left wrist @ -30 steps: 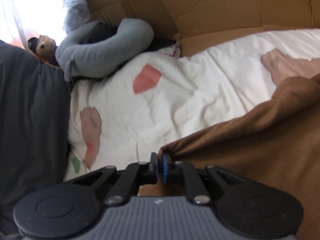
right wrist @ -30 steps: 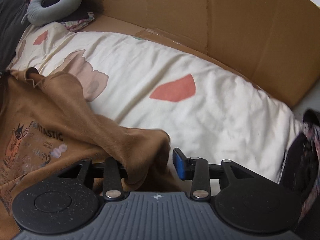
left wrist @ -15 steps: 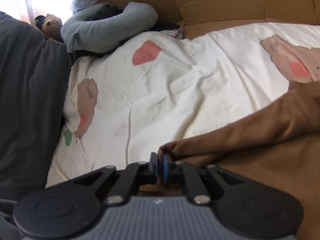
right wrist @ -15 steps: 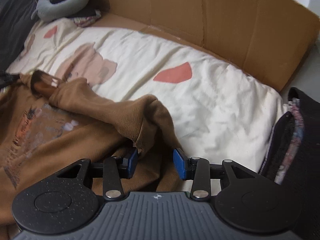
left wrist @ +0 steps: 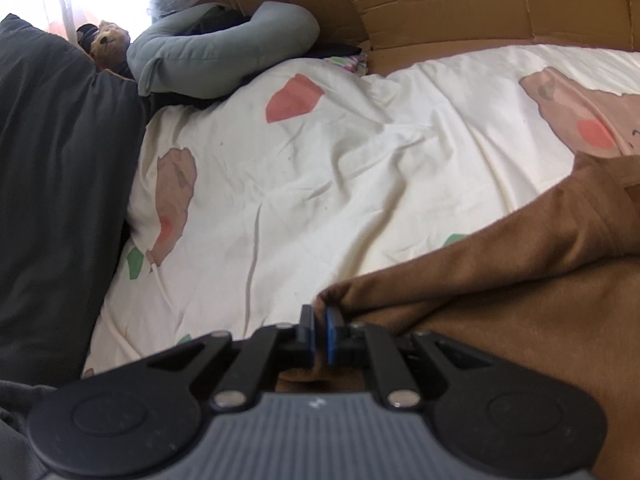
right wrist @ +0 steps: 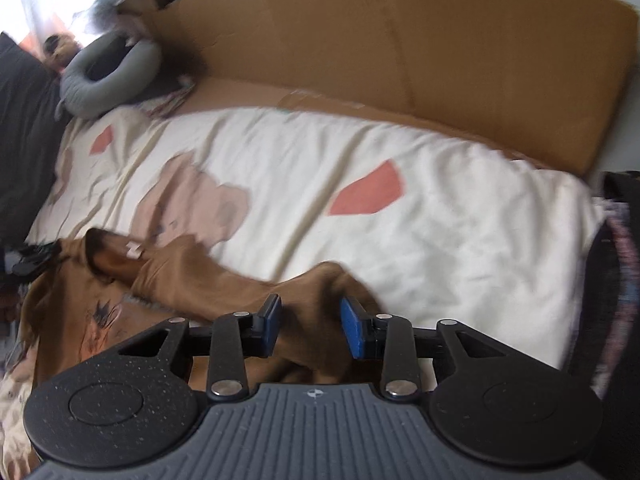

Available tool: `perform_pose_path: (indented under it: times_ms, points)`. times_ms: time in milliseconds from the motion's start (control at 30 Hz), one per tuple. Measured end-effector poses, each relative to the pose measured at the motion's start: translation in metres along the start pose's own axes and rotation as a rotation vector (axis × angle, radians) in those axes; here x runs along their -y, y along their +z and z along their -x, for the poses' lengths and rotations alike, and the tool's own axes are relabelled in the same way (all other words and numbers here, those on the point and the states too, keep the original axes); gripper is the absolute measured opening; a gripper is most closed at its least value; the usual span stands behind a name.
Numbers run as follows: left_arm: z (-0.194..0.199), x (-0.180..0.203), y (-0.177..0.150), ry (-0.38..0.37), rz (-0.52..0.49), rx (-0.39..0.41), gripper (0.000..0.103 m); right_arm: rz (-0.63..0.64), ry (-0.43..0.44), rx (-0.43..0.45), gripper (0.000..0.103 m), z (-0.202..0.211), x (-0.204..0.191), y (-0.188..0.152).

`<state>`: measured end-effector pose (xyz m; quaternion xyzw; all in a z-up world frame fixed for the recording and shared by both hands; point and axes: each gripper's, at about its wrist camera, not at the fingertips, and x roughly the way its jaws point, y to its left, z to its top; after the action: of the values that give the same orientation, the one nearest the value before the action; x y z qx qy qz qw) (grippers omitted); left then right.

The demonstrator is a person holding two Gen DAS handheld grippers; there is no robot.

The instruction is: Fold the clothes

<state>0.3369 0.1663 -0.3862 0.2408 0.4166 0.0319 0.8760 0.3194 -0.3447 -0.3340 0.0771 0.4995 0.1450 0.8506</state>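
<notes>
My left gripper (left wrist: pixel 319 322) has its jaws pinched together on a bunched edge of the brown cotton sweatshirt (left wrist: pixel 500 300), which spreads rightward from them over the cream quilt with pink bear prints (left wrist: pixel 320 168). My right gripper (right wrist: pixel 310 326) has its jaws apart, a fold of the same sweatshirt (right wrist: pixel 224 284) lying loose between them, the garment trailing left; brown cardboard sheet (right wrist: pixel 420 60) stands well ahead.

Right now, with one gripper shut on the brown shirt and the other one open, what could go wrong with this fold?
1. The left gripper pinches only a small corner of the brown cotton shirt; a pull might slip it free.
2. The right gripper is open, with bunched fabric between its fingers; closing now could grab several layers.
3. The cream printed bedsheet is wrinkled, so dragging may catch it.
</notes>
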Motion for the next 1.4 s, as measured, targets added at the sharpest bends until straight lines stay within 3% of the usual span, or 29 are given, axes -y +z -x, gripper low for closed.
perform_pose_path:
  times_ms: [67,167,367,700,933,1200,1400]
  points:
    - [0.001,0.0,0.0,0.002,0.002,0.004,0.006,0.011,-0.015,-0.026,0.006,-0.006,-0.003,-0.002]
    - [0.004,-0.003,-0.001,-0.002,0.013,0.012,0.006,0.013,-0.018,-0.029,0.0,-0.002,-0.002,-0.008]
    - [0.008,-0.004,-0.004,-0.009,0.02,0.02,0.006,0.015,-0.009,-0.028,0.0,0.014,-0.006,-0.028]
    - [0.012,-0.005,-0.01,-0.018,0.025,0.026,0.006,0.029,0.001,-0.073,0.002,0.002,-0.02,-0.073]
    - [0.011,-0.005,-0.011,-0.019,0.028,0.024,0.007,0.134,-0.06,-0.01,0.009,0.022,-0.029,-0.07]
    - [0.012,-0.005,-0.013,-0.022,0.031,0.025,0.007,0.369,-0.154,0.071,0.009,0.04,-0.043,-0.053]
    - [0.012,-0.007,-0.016,-0.032,0.045,0.028,0.008,0.504,-0.132,-0.008,0.01,0.032,-0.055,-0.032]
